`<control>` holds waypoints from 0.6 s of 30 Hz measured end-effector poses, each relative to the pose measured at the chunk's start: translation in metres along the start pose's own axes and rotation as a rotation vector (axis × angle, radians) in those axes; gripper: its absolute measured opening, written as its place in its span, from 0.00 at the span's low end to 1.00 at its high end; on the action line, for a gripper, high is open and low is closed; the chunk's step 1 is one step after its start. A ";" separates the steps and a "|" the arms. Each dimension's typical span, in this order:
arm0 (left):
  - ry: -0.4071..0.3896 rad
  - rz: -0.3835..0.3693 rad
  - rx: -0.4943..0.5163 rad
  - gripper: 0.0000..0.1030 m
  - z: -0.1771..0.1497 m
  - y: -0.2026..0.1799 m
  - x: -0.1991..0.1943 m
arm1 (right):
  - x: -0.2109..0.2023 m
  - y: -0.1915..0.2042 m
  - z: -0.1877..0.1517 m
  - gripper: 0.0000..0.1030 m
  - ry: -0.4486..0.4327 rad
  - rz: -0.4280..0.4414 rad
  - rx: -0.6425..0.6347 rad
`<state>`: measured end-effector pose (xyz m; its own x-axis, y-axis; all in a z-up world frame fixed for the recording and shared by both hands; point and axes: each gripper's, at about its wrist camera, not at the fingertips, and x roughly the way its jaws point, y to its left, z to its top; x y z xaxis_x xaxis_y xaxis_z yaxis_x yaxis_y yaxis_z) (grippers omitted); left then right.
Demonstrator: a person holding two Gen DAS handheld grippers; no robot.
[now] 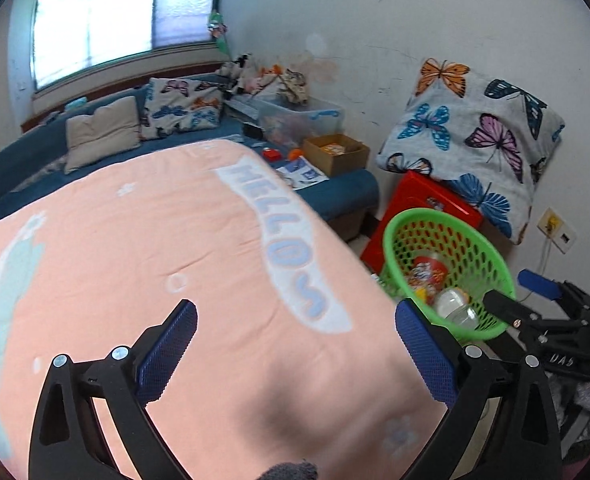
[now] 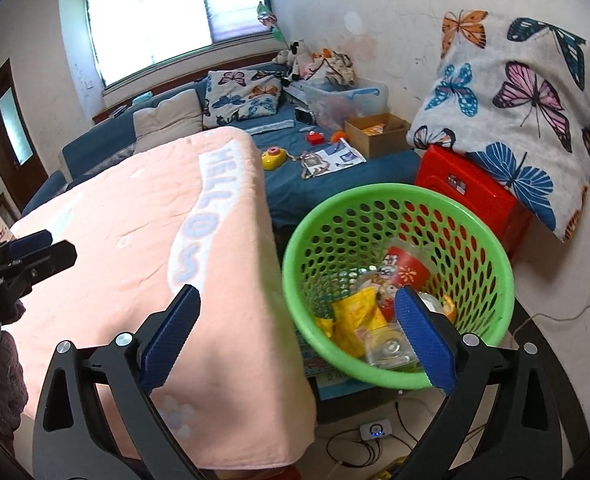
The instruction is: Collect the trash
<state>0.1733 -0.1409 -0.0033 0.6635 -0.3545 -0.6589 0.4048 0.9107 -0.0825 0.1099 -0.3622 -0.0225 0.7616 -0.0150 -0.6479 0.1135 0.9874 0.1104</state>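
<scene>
the trash sits in the green basket [image 2: 399, 216], just off the right edge of the pink blanket [image 2: 135, 248]; inside lie a red printed cup [image 2: 409, 270], a yellow wrapper [image 2: 355, 316] and a clear plastic bottle [image 2: 387, 348] on its side at the near wall; all of it looks light; the wrapper is soft and crinkly, best pinched at a loose edge; the bottle is smooth and likely slippery, so a hold across its body or neck would serve; the cup looks thin and could crush under a hard squeeze; the basket itself is stiff perforated plastic, best taken by the rim if it needs lifting; it tilts toward the near side, so a nudge might tip it; now the right tongs [image 2: 297, 312], jaws spread wide, nothing between them, hanging over the gap between blanket and basket; the left tongs [image 1: 295, 328] stand wide apart too, empty, above the blanket with the basket off to their right; the blanket top shows no trash from either view; farther off, the blue sofa [image 2: 327, 184] carries a yellow toy [image 2: 273, 158], papers and a cardboard box [image 2: 375, 134]; whether any of that counts as trash i cannot tell.
</scene>
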 end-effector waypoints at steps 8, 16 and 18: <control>-0.029 0.061 -0.061 0.93 -0.029 0.033 -0.032 | -0.018 0.026 -0.006 0.96 -0.028 0.025 -0.014; -0.103 0.121 -0.066 0.93 -0.050 0.048 -0.069 | -0.032 0.053 -0.019 0.96 -0.048 0.031 -0.057; -0.109 0.122 -0.073 0.93 -0.052 0.050 -0.075 | -0.034 0.057 -0.020 0.96 -0.053 0.034 -0.061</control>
<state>0.1110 -0.0574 0.0028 0.7707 -0.2579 -0.5827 0.2730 0.9599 -0.0637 0.0773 -0.3027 -0.0095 0.7972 0.0115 -0.6036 0.0493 0.9952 0.0841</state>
